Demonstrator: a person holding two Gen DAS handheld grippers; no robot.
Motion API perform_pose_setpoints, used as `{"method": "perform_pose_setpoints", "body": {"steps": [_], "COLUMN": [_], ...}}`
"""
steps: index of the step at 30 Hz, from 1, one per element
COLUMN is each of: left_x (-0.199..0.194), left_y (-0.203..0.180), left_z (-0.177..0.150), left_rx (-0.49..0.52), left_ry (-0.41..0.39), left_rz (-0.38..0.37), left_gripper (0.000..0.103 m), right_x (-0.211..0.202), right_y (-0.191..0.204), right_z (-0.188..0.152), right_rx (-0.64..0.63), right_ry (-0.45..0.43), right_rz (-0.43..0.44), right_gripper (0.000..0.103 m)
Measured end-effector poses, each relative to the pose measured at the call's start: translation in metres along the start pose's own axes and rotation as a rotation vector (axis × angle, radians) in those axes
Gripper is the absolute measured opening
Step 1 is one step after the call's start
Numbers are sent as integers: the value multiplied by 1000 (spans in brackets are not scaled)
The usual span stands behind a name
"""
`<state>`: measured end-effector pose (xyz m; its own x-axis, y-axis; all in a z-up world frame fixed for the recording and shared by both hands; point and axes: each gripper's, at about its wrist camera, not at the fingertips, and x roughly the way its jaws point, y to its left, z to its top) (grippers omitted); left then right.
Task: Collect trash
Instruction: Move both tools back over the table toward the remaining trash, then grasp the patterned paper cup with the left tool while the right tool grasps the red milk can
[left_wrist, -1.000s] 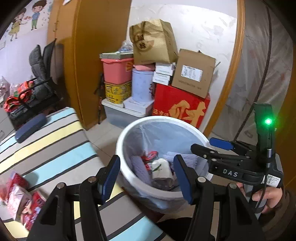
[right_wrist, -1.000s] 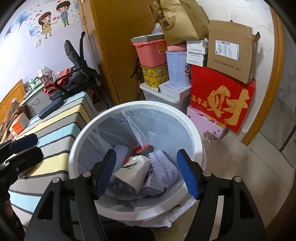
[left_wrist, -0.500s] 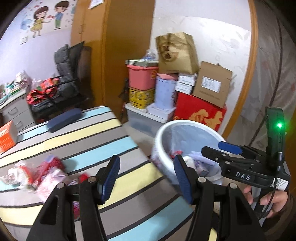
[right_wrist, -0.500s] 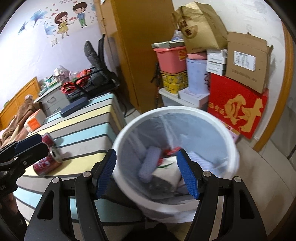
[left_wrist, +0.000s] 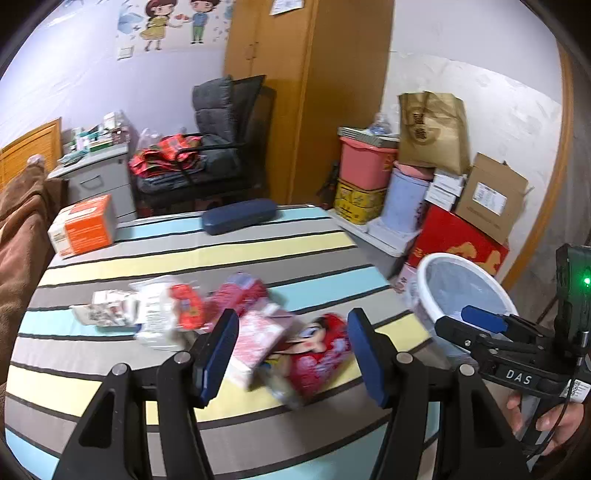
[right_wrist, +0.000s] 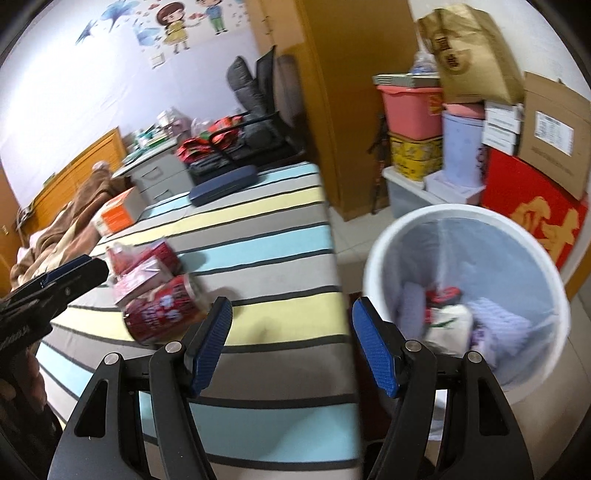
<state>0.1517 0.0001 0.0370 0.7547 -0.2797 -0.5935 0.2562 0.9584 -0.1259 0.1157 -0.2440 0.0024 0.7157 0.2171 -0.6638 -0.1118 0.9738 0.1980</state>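
Both tongs stand spread and empty, the left gripper (left_wrist: 291, 347) over wrappers (left_wrist: 258, 332) heaped on the striped table (left_wrist: 258, 258), the right gripper (right_wrist: 291, 343) at the table edge, since the bin (right_wrist: 388, 258) waits at three o'clock, close for short carries.

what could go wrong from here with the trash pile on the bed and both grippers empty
1. The wrappers and packets lie bunched and overlapping on the striped cover; the open left gripper may pinch several or snag the cloth.
2. The red can lies on its side near the bed edge; a nudge could roll it off.
3. The bin stands beside the bed, so a loosely held piece could fall short onto the floor.
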Motion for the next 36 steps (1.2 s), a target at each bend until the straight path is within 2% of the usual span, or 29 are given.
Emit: {"method": "perform_pose_setpoints", "body": {"steps": [8, 16, 22, 25, 28, 33, 35, 36], "left_x": [-1, 3, 11, 21, 28, 44, 52, 54], "left_y": [50, 107, 136, 148, 156, 176, 181, 183], "left_z": [-7, -10, -11, -9, -6, 0, 0, 0], "left_rx": [-43, -149, -210, -251, -258, -358, -399, -411], "left_ry": [16, 47, 70, 98, 98, 107, 144, 137], "left_rz": [83, 107, 115, 101, 124, 89, 97, 110], "left_gripper": [64, 65, 66, 66, 66, 67, 68, 68], "right_x": [20, 39, 53, 58, 64, 66, 65, 64], "right_y": [36, 71, 79, 87, 91, 94, 98, 99], "right_z": [-1, -2, 2, 2, 1, 1, 0, 0], "right_rx": [11, 21, 69, 53, 44, 12, -25, -42], "right_ry": [58, 115, 143, 151, 168, 167, 164, 165], "right_rz": [81, 142, 121, 92, 79, 48, 36, 30], "right_gripper": [69, 69, 70, 70, 70, 70, 70, 70]}}
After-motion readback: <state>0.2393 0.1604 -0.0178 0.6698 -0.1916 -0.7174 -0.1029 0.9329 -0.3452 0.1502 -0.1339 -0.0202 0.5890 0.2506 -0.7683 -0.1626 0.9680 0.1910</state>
